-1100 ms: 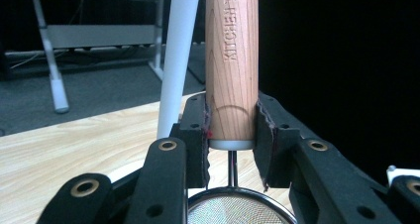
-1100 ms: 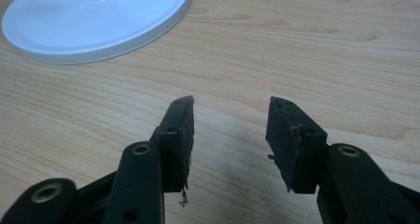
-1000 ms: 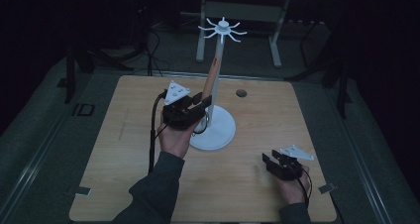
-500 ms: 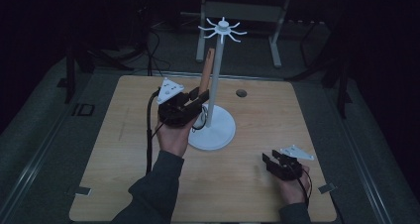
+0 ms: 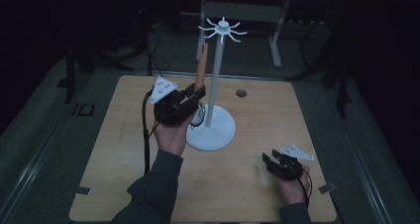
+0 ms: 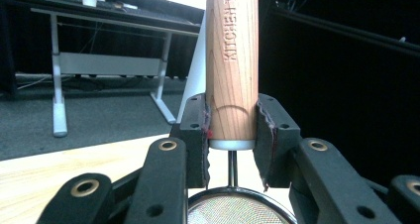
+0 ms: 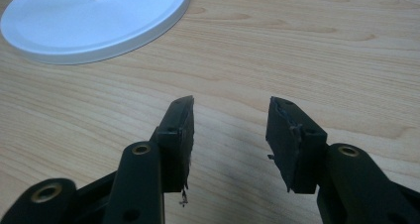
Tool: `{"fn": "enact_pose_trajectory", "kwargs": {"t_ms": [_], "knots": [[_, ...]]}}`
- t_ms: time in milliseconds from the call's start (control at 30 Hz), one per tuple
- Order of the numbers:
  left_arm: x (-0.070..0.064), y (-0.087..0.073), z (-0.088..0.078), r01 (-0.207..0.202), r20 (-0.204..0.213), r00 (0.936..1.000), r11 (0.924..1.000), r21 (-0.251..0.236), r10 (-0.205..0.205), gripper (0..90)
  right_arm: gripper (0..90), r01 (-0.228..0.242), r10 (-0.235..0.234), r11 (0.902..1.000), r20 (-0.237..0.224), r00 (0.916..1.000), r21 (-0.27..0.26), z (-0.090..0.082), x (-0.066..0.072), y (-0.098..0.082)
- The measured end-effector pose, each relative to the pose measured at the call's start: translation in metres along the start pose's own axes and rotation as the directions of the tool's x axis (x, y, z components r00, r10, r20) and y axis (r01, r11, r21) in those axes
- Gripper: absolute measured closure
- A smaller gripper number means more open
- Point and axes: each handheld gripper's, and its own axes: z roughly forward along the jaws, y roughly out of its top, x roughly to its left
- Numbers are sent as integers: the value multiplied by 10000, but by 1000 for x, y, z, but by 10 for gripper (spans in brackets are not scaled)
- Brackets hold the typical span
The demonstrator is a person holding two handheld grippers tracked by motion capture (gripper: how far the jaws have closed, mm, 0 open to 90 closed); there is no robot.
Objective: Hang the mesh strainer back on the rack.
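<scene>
My left gripper (image 5: 194, 92) is shut on the wooden handle (image 6: 232, 65) of a small mesh strainer (image 6: 236, 211). The handle (image 5: 201, 68) stands nearly upright, beside the pole of the white hook stand (image 5: 217, 80), and its top reaches close to the ring of hooks (image 5: 223, 28). The sieve end hangs below the jaws near the stand's round base (image 5: 218, 135). My right gripper (image 5: 270, 160) rests low over the table at the front right, open, with nothing between its jaws; the right gripper view shows its black pads (image 7: 181, 130) apart over bare wood.
The wooden table (image 5: 119, 164) has a small dark hole (image 5: 241, 92) near its far edge. Beyond the table stand a grey bench frame (image 5: 247, 11) and cables on the dark floor. The stand's base (image 7: 94, 21) lies left of and beyond my right gripper.
The left gripper has lifted the strainer a little and shifted it slightly, so the handle stands closer to upright by the pole. The right gripper has stayed still.
</scene>
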Motion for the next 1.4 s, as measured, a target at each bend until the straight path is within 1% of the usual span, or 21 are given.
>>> {"fn": "enact_pose_trajectory", "kwargs": {"t_ms": [100, 600, 767, 900, 1400], "knots": [[1, 1, -1, 43, -22, 10000, 10000, -78, -44, 692, 533, 7, -7, 10000, 6, 10000, -2, 0, 0, 0], [-2, 11, -6, -37, 76, 10000, 9989, -474, 40, 692, 533, -1, 1, 10000, 8, 10000, -5, 0, 0, 0], [-3, 14, -5, -123, 82, 9999, 9986, -516, 128, 692, 534, -11, 11, 10000, 12, 10000, 5, 0, 0, 0], [-2, 15, -4, -86, 62, 9999, 9985, -536, 89, 692, 533, 3, -3, 10000, 15, 10000, -11, 0, 0, 0], [-2, 21, 4, -198, 30, 9998, 9991, -372, 199, 692, 533, -13, 13, 10000, -9, 10000, -15, 0, 0, 0]]}}
